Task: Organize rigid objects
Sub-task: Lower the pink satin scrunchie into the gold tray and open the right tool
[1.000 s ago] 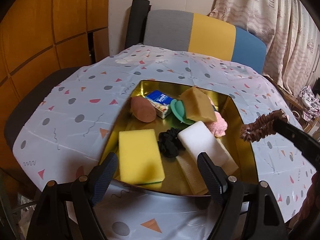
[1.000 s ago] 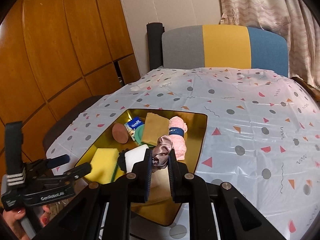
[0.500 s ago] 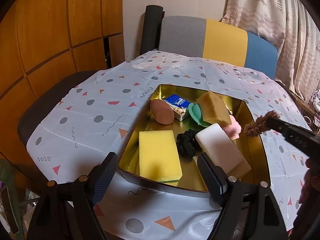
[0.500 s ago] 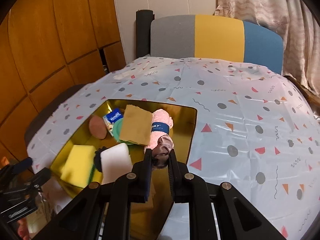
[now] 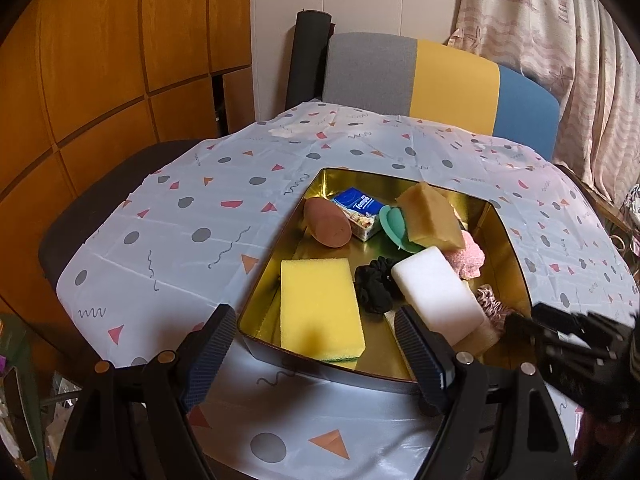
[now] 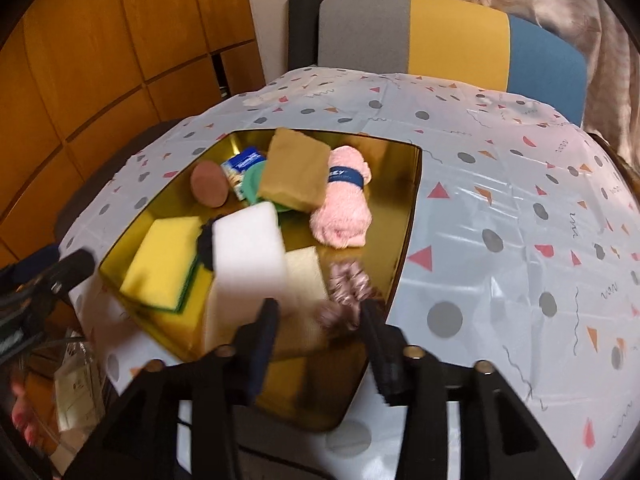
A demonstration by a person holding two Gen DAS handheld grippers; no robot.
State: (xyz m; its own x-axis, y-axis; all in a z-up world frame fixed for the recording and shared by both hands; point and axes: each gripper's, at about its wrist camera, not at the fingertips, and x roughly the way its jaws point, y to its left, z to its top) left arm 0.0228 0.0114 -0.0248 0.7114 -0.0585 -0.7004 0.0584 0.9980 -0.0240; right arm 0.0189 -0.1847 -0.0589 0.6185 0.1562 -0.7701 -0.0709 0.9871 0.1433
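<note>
the mauve scrunchie (image 6: 347, 285) lies in the gold tin (image 6: 412, 200), beside the white sponge (image 6: 248, 248), loose between the right gripper (image 6: 320, 316) whose jaws have just been opening. the left gripper (image 5: 316, 344) hovers spread wide, empty, at the tin's near edge.

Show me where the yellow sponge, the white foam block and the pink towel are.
yellow sponge (image 5: 320, 304): left wrist view, middle of its top face.
white foam block (image 5: 436, 292): left wrist view, top face.
pink towel (image 6: 344, 208): right wrist view, fluffy body below its blue band.
</note>
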